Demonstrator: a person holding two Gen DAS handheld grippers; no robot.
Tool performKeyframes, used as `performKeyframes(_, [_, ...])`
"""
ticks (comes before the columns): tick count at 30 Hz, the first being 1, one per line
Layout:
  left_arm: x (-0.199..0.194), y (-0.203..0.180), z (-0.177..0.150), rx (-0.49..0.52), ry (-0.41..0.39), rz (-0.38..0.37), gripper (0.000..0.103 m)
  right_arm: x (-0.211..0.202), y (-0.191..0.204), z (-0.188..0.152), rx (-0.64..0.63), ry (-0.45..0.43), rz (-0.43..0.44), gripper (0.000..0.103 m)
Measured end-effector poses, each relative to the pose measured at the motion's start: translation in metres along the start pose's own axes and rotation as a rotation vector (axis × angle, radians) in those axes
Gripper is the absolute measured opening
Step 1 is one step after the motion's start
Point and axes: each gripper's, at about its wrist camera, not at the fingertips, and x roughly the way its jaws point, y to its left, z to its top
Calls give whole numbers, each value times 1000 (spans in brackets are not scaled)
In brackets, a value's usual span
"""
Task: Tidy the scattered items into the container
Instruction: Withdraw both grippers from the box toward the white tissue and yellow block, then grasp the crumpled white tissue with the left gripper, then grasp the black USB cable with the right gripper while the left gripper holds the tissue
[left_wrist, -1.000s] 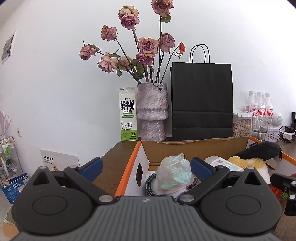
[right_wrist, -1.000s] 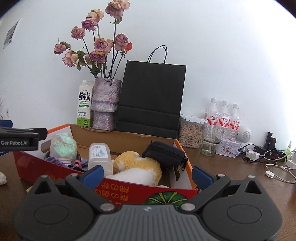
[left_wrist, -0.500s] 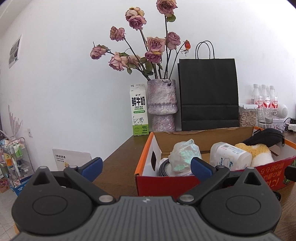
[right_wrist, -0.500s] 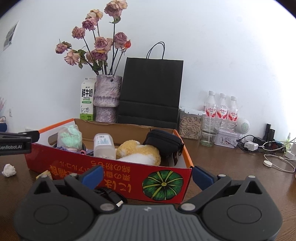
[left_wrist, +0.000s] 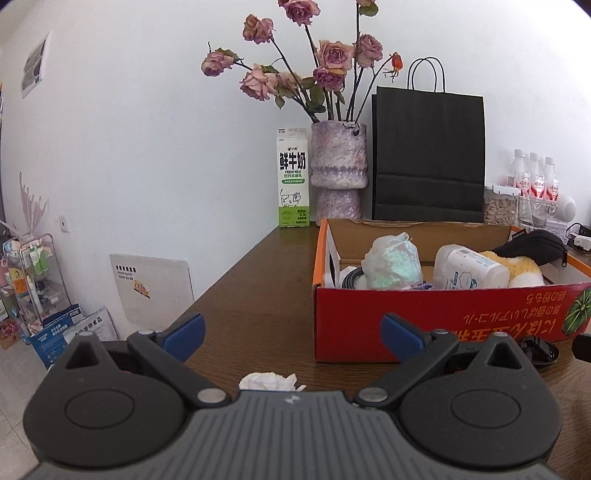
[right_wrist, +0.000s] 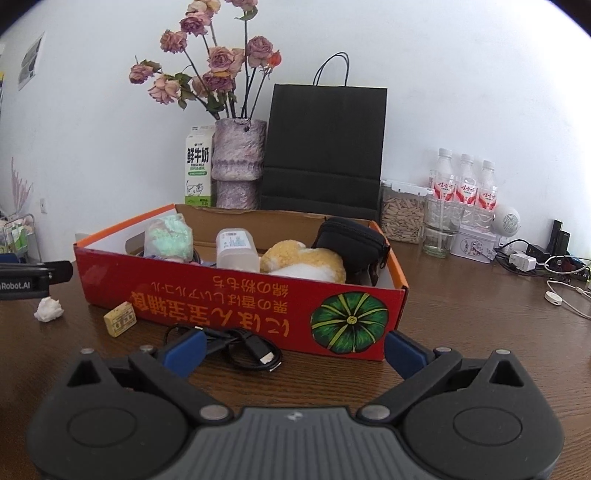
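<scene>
Left wrist footage is being filled at its lower edge by the left gripper (left_wrist: 291, 328), whose blue-padded fingers are being held wide apart with nothing between them, just above a crumpled white tissue (left_wrist: 271, 381) lying on the brown bench (left_wrist: 251, 295). Right wrist footage is being taken up likewise by the right gripper (right_wrist: 293, 349), its fingers also being kept spread and empty; a coiled black cable (right_wrist: 240, 343) is being shown just beyond its left fingertip, touching the front wall of the red cardboard box (right_wrist: 229, 299). A small yellow block (right_wrist: 120, 318) and the tissue (right_wrist: 48, 309) are being seen on the bench beside the box's front left corner. Inside the box, a pale green bundle (right_wrist: 168, 236), a white bottle (right_wrist: 236, 249), a yellow plush toy (right_wrist: 303, 258) and a black pouch (right_wrist: 351, 240) are being held. Farther back, against the wall, a milk carton (right_wrist: 199, 166), a vase of dried roses (right_wrist: 238, 162) and a black paper bag (right_wrist: 325, 147) are being displayed.
</scene>
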Motion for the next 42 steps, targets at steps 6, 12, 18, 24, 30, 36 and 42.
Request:
performKeyframes(6, [5,19,-3,1,53,-17,103,20,10,4,10,88,1,100])
performKeyframes(12, [18,24,-4,12,147,-50,103,43,11,8,55,162,3,95])
performKeyframes(18, [29,23,-6,20,202,-61,94,47,15,12,72,148,11,95])
performKeyframes(24, [39,28,-7,-10,268,-58,44,58,18,16,103,164,25,95])
performKeyframes(30, [37,34,-9,-48,266,-81,24,61,16,16,120,176,25,95])
performKeyframes(36, [36,38,-9,-78,263,-71,24,61,15,14,134,187,57,81])
performKeyframes(42, [38,42,-10,-105,274,-72,25,58,12,11,161,192,62,57])
